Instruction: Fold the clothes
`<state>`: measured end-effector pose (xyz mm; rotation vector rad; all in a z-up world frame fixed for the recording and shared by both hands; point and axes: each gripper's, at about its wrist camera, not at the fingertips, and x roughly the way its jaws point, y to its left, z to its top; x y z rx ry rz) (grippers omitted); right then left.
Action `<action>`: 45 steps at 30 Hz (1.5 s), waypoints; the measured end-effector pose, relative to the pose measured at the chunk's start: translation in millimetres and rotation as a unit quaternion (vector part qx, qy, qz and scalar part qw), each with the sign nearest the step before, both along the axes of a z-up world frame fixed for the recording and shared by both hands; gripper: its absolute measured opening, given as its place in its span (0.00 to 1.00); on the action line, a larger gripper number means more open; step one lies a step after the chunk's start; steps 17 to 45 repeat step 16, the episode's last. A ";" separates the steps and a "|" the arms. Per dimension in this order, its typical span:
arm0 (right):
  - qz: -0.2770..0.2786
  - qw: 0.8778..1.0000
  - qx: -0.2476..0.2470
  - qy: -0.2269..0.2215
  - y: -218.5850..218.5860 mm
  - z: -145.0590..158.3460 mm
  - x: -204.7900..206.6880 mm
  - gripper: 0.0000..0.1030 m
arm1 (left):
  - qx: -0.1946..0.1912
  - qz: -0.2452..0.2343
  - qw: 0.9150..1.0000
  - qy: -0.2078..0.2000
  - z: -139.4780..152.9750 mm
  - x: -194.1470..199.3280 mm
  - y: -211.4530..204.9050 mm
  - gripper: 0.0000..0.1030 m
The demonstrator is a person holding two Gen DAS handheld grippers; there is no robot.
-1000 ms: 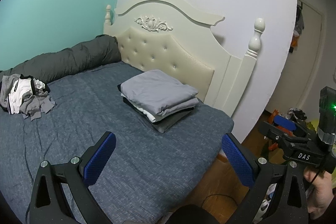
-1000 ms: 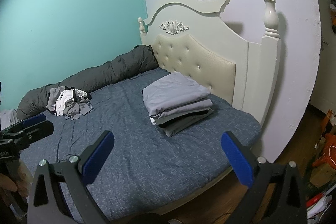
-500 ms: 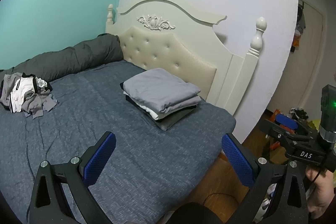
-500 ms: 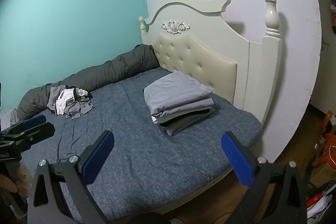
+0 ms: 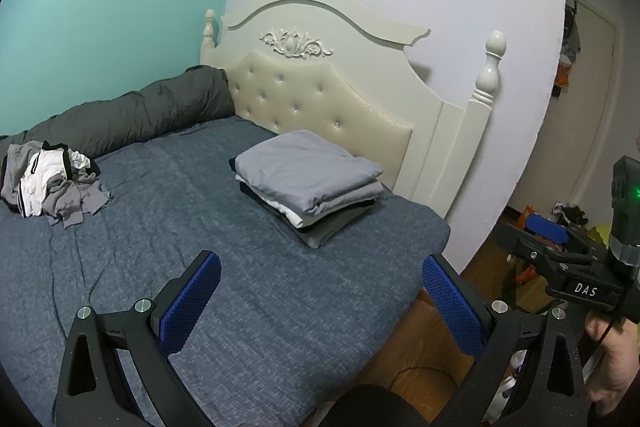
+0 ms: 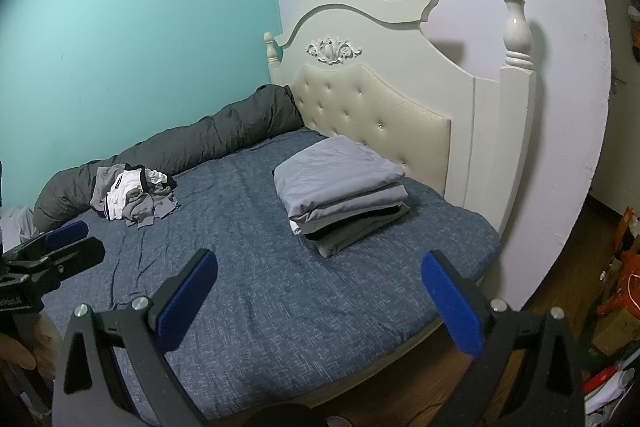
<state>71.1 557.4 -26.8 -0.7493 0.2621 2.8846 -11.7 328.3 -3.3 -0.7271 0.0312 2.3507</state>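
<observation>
A: Starting at the left, what remains?

B: One crumpled heap of unfolded clothes (image 5: pixel 50 185) on the bed (image 5: pixel 208 267), just beside the rolled grey duvet (image 5: pixel 132 111). I can't count its pieces.

A: And what is done?

B: One folded stack (image 5: pixel 310 189) near the headboard (image 5: pixel 332 103), well apart from the heap. At least four layers show, so I judge the task partly done.

A: The tools?

B: Two. The left gripper (image 5: pixel 320 301) has its jaws spread wide, holding nothing. The right gripper (image 6: pixel 318 297) is likewise spread and empty. Both hover over the bed's near edge.
</observation>
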 end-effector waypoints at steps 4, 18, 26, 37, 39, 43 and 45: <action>-0.002 1.000 -0.001 -0.001 0.3 -1.1 1.2 0.99 | -0.002 0.000 1.000 -0.002 -1.3 0.5 1.4 1.00; -0.005 1.000 -0.003 -0.001 1.4 -0.6 3.5 0.99 | -0.003 0.004 1.000 -0.002 -1.1 1.2 0.9 1.00; -0.005 1.000 -0.003 -0.001 1.4 -0.6 3.5 0.99 | -0.003 0.004 1.000 -0.002 -1.1 1.2 0.9 1.00; -0.005 1.000 -0.003 -0.001 1.4 -0.6 3.5 0.99 | -0.003 0.004 1.000 -0.002 -1.1 1.2 0.9 1.00; -0.005 1.000 -0.003 -0.001 1.4 -0.6 3.5 0.99 | -0.003 0.004 1.000 -0.002 -1.1 1.2 0.9 1.00; -0.005 1.000 -0.003 -0.001 1.4 -0.6 3.5 0.99 | -0.003 0.004 1.000 -0.002 -1.1 1.2 0.9 1.00; -0.005 1.000 -0.003 -0.001 1.4 -0.6 3.5 0.99 | -0.003 0.004 1.000 -0.002 -1.1 1.2 0.9 1.00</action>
